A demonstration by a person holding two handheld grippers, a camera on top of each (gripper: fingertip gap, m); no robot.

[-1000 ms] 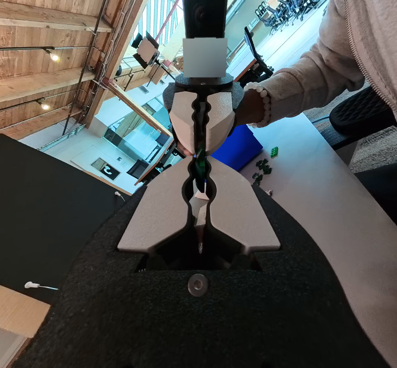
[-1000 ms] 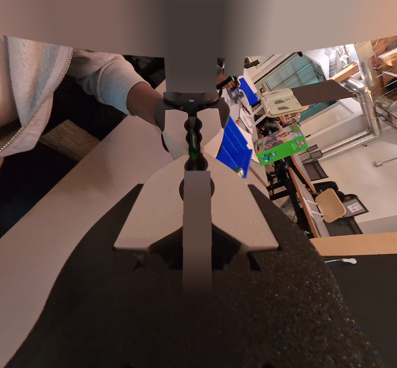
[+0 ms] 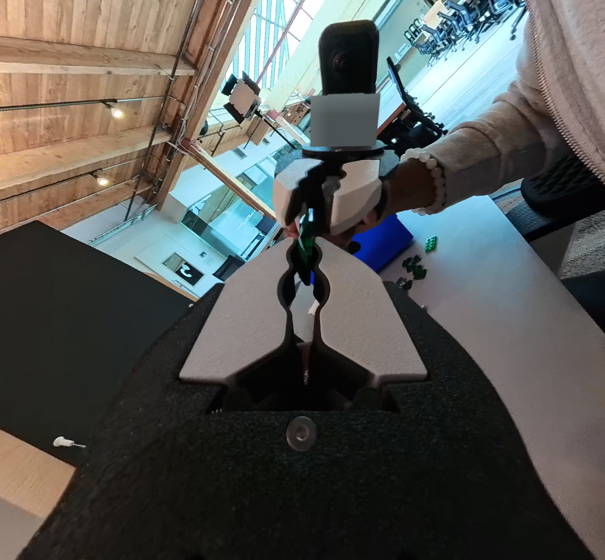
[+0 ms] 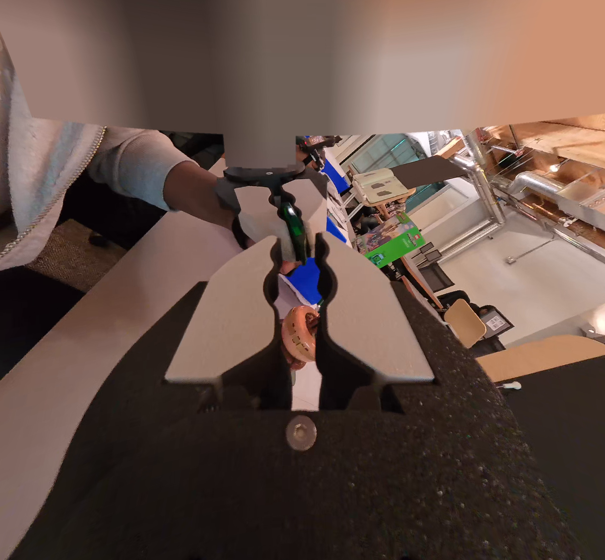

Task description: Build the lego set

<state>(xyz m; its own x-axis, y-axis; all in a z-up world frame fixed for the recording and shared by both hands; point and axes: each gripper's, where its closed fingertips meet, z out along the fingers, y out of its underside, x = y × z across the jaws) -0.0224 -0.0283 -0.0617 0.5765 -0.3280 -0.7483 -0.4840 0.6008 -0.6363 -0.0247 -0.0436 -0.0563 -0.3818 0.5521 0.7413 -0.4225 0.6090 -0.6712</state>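
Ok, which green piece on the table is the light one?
The flat studded plate lying alone; the pieces heaped nearer the camera are dark green.

Two hand-held grippers face each other tip to tip above the pale flat surface (image 3: 474, 331). A dark green translucent lego piece (image 3: 306, 246) sits between their tips. Small dark green lego pieces (image 3: 414, 267) lie on the surface to the right, a blue plastic bin (image 3: 383, 243) behind them.

Green lego piece (image 3: 306, 249) partly hidden betw tool tips; grip unclear.

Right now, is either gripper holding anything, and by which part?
The left gripper pinches the dark green lego piece by one end at its fingertips. The right gripper stands open around the other end, apparently not gripping.
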